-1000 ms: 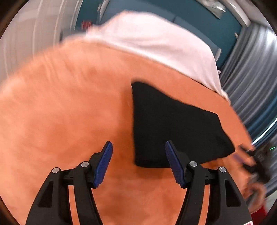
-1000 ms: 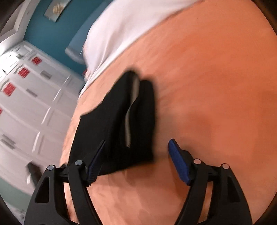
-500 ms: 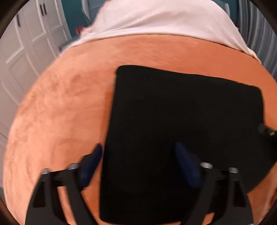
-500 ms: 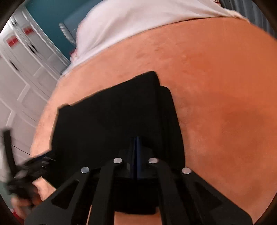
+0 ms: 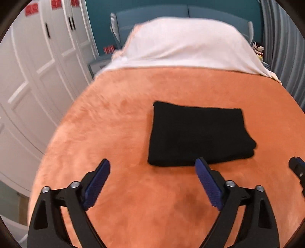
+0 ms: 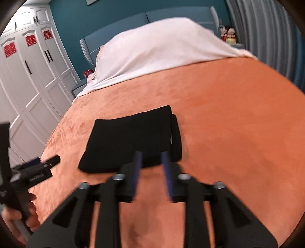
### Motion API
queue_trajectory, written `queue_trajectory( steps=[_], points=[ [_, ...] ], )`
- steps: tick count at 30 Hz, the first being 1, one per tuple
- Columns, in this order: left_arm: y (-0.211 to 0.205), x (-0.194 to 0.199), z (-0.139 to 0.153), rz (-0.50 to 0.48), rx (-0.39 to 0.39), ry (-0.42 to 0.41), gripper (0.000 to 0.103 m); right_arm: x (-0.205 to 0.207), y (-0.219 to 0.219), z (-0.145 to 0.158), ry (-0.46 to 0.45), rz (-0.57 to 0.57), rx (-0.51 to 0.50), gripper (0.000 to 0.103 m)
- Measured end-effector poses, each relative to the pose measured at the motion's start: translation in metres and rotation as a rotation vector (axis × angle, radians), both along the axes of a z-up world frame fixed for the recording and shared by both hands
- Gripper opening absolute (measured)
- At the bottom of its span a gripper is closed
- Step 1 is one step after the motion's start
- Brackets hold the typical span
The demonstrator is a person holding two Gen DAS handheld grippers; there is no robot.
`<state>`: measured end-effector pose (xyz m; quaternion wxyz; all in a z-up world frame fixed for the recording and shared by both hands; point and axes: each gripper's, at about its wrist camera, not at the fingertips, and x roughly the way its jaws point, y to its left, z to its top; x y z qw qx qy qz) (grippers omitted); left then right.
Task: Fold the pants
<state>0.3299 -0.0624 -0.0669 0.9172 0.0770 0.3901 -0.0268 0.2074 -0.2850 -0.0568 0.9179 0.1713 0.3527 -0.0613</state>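
The black pants (image 5: 200,133) lie folded into a flat rectangle on the orange blanket (image 5: 114,133). My left gripper (image 5: 152,167) is open and empty, above the blanket just in front of the bundle's near edge. In the right wrist view the pants (image 6: 133,141) show the same fold with layered edges on the right. My right gripper (image 6: 151,158) is partly open with a narrow gap, empty, just short of the near edge. The left gripper also shows in the right wrist view (image 6: 38,167).
A white sheet (image 5: 181,43) covers the far end of the bed before a blue headboard (image 5: 152,13). White wardrobe doors (image 5: 38,66) stand along the left. Grey curtains (image 6: 266,28) hang on the right. The bed's edges curve off both sides.
Both grippers have pulled back from over the pants toward the near side. The right gripper went from shut to slightly open. The folded pants stay flat on the blanket.
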Motion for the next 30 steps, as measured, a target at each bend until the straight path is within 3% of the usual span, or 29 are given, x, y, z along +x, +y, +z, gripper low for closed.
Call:
queue_trajectory(
  steps=[3,6,11,15,18,30],
  points=[
    [-0.002,-0.053,0.029,-0.017,0.01,-0.048,0.092,-0.042,0.019,0.022,-0.004,0.012,-0.037,0.035],
    [0.001,-0.092,0.046,-0.029,-0.037,-0.028,0.092,-0.074,0.027,0.034,-0.018,0.015,-0.028,0.041],
    [0.009,-0.14,0.056,-0.021,-0.09,0.002,0.092,-0.122,0.037,0.05,-0.021,0.024,-0.017,0.042],
    [0.017,-0.16,0.054,-0.01,-0.078,0.008,0.092,-0.148,0.04,0.054,-0.016,0.026,-0.01,0.043],
    [0.021,-0.175,0.052,-0.019,-0.069,0.016,0.092,-0.168,0.044,0.056,-0.009,0.032,-0.004,0.05],
    [0.025,-0.212,0.037,-0.061,-0.068,0.051,0.092,-0.208,0.065,0.05,0.02,0.077,-0.039,0.05]
  ],
)
